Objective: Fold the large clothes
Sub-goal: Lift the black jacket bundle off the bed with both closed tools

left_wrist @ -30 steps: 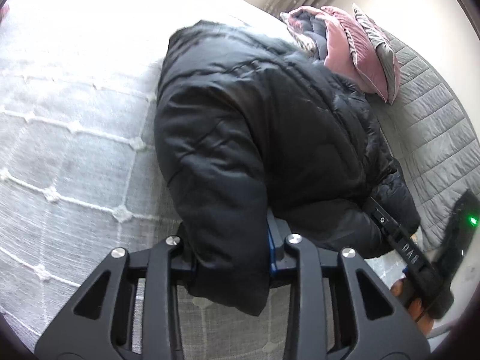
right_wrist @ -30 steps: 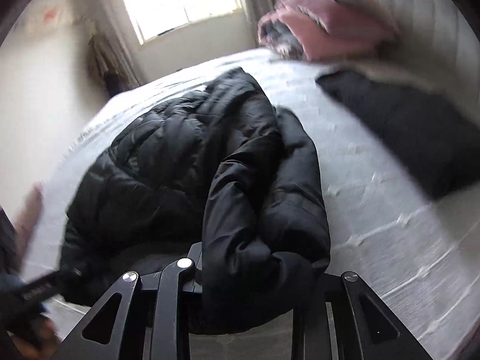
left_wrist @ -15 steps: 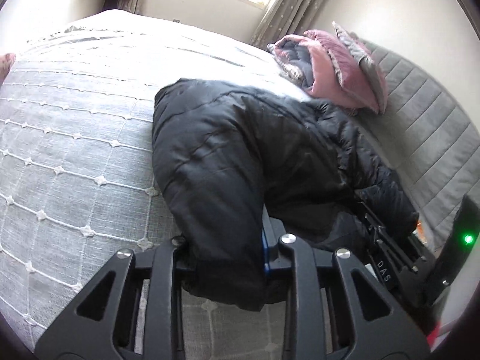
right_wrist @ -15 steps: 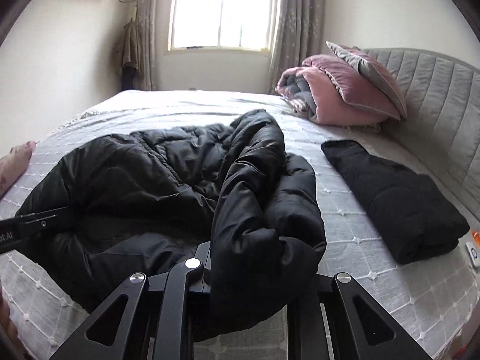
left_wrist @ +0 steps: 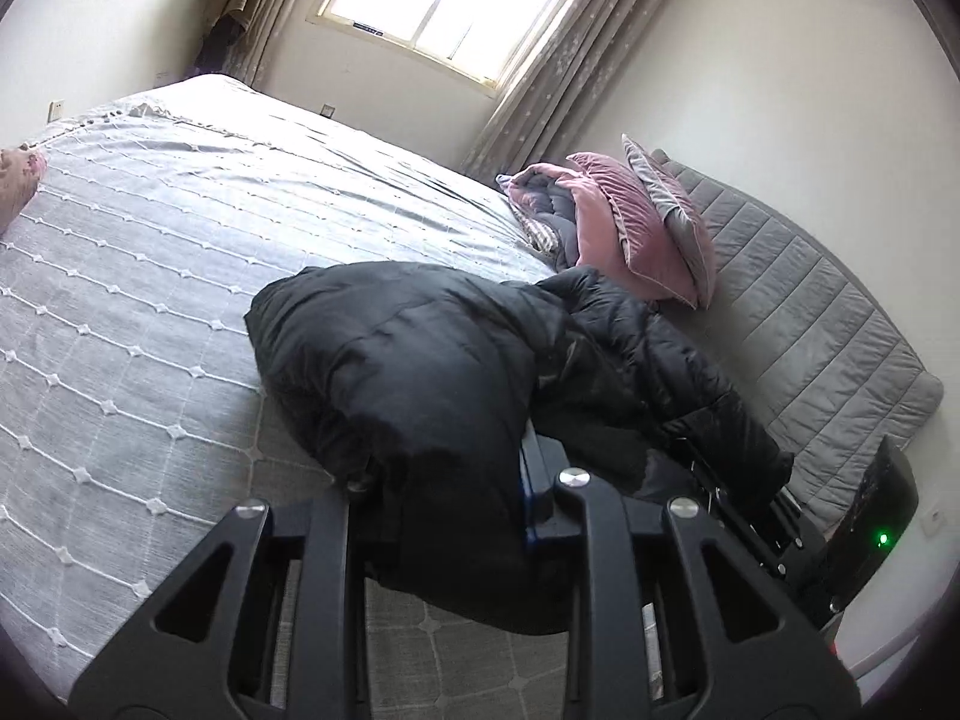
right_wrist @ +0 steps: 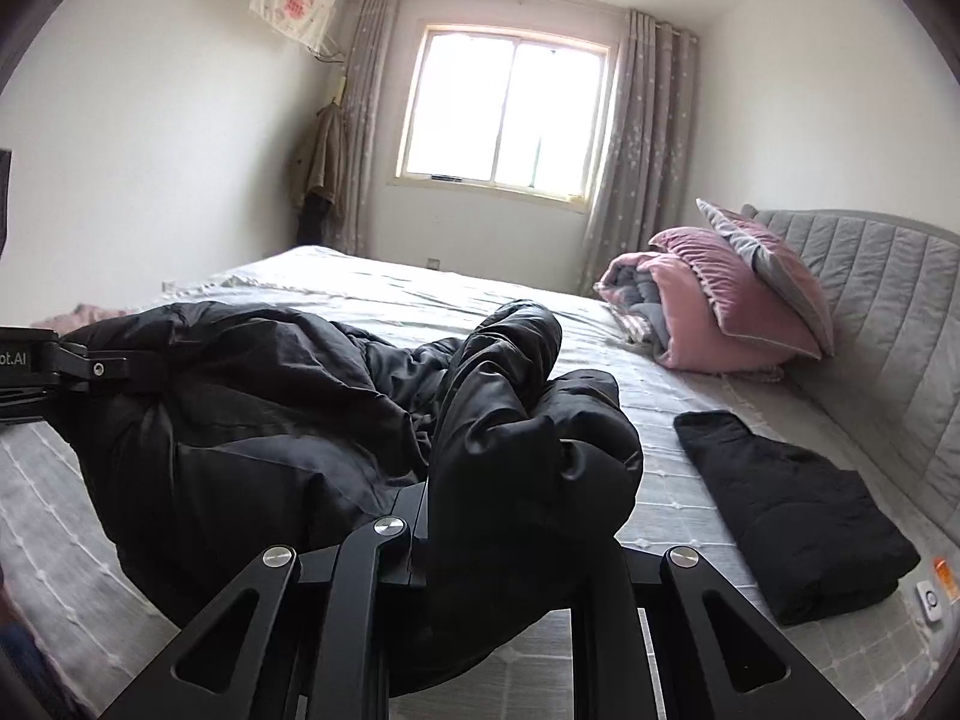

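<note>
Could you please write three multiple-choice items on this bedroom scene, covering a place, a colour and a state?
1. Where does the folded black garment lie?
A. On the bed near the headboard
B. On the floor
C. On the pillows

2. What colour is the jacket being handled?
A. Pink
B. Black
C. Grey

3. What is the state of the right gripper?
A. Open and empty
B. Shut on the jacket
C. Shut on a pillow

Answers:
1 A, it rests on the bedspread beside the headboard.
2 B, its puffy fabric is black in both views.
3 B, jacket fabric bulges out between its fingers; the left gripper clamps it too.
</note>
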The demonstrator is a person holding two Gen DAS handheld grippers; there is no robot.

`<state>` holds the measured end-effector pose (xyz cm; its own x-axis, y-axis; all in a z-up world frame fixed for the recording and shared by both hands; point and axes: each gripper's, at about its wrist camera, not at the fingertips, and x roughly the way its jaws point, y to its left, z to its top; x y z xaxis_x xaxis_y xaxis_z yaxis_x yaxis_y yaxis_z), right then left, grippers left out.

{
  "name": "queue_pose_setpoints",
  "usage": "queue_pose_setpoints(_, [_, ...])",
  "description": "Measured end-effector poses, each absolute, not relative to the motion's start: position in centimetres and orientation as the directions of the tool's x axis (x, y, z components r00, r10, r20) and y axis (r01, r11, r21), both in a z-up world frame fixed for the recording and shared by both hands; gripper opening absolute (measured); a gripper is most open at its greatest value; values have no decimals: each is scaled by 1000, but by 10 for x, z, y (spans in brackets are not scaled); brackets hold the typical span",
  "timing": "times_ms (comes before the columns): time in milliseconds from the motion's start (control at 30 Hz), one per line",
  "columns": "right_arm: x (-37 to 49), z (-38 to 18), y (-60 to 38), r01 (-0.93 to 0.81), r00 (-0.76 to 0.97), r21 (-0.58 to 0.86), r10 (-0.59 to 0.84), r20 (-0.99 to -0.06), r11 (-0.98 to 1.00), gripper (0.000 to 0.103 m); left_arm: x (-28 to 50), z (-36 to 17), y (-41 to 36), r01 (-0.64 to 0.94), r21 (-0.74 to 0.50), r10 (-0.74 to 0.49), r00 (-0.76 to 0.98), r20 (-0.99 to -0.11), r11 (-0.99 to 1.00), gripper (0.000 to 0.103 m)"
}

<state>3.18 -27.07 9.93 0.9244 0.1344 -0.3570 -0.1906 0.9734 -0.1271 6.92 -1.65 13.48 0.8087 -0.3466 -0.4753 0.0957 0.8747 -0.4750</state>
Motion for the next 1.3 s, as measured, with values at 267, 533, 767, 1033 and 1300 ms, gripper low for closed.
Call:
queue_pose_setpoints(267, [40, 135, -239, -272, 889, -36, 237, -391, 961, 17, 78, 158, 33, 86, -483, -358, 786, -504, 871, 27])
queue_pose_setpoints(533, [51, 165, -177, -386, 822, 42, 364, -438, 921, 17, 73, 184, 97, 67, -447, -323, 787, -525, 892, 27])
queue_pose_setpoints(767, [80, 191, -92, -509, 737, 28, 453, -502, 860, 16, 82, 198, 164, 8, -420, -257, 801, -541, 908, 26])
queue_pose_setpoints(1033, [106, 285, 67, -634, 723, -29, 580, -374, 772, 16, 85, 289, 299, -134, -390, -74, 878, -474, 911, 26])
queue_pose_setpoints(1300, [58, 312, 229, -867, 496, 65, 868, 18, 494, 16, -50, 323, 426, -431, -326, 351, 894, -277, 841, 26])
